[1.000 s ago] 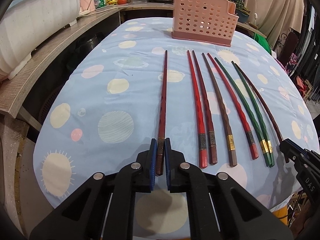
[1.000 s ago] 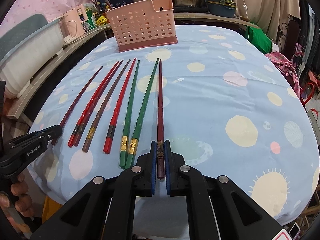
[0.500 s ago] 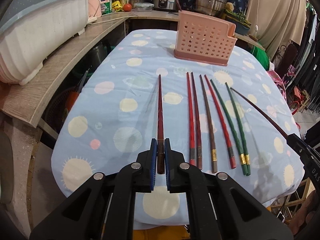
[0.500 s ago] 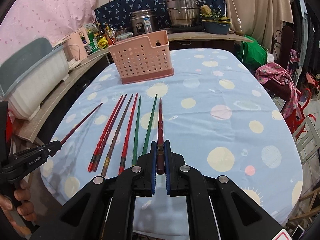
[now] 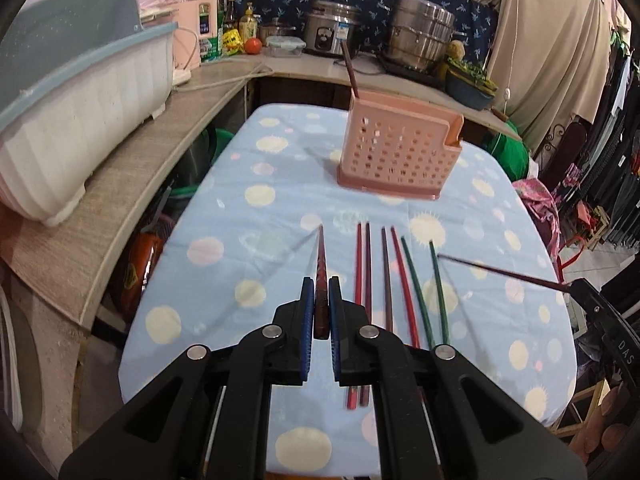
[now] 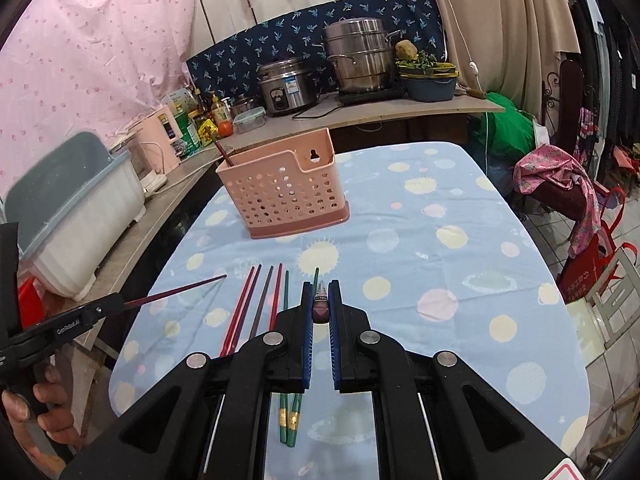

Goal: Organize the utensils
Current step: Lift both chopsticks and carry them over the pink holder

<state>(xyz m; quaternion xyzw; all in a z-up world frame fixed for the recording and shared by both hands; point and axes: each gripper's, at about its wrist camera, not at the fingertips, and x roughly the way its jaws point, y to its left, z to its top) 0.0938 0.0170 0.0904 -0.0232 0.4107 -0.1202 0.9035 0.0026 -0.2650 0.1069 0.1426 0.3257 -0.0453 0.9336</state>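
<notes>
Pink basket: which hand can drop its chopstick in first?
Probably right: left tool and right tool both grip chopsticks, but the pink basket looks slightly bigger, nearer, in the right view.

Ahead: bare cloth (image 6: 400,248) is seen between chopsticks (image 5: 384,272) and holder (image 5: 396,156).
Holder top: one corner is taken by a chopstick (image 5: 350,70).
Left: counter (image 5: 132,168) is crowded by a tub (image 5: 80,120).

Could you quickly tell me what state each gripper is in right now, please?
Left gripper: shut on a dark red chopstick, lifted off the table.
Right gripper: shut on another dark red chopstick, also raised.
</notes>
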